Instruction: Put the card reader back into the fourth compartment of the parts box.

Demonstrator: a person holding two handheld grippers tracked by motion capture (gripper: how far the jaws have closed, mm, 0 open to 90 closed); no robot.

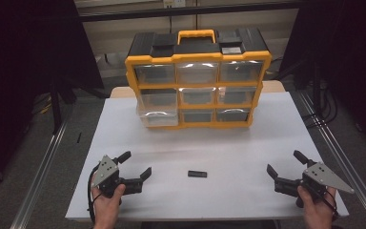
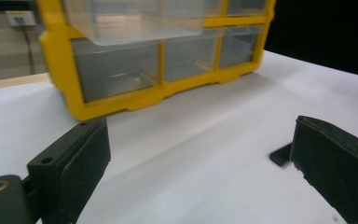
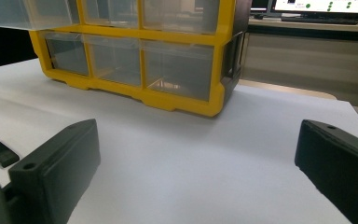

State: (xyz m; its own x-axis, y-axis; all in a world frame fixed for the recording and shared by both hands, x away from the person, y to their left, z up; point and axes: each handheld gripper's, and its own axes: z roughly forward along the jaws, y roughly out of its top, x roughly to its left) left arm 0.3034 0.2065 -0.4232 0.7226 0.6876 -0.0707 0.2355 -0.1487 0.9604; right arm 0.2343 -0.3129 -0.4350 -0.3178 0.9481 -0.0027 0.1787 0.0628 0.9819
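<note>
My left claw [image 1: 135,164] stands wide open and empty over the worktop [image 1: 238,143]; my right claw [image 1: 284,163] is open and empty too. The small black block [image 1: 197,173] lies flat between them, well apart from both. I would come in low, straddle its narrow width, then close. The yellow drawer cabinet [image 1: 198,76] has one drawer [image 1: 157,117] pulled out.

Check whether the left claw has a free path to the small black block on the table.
Probably yes: the left claw stands open, and bare white table lies between it and the small black block.
</note>
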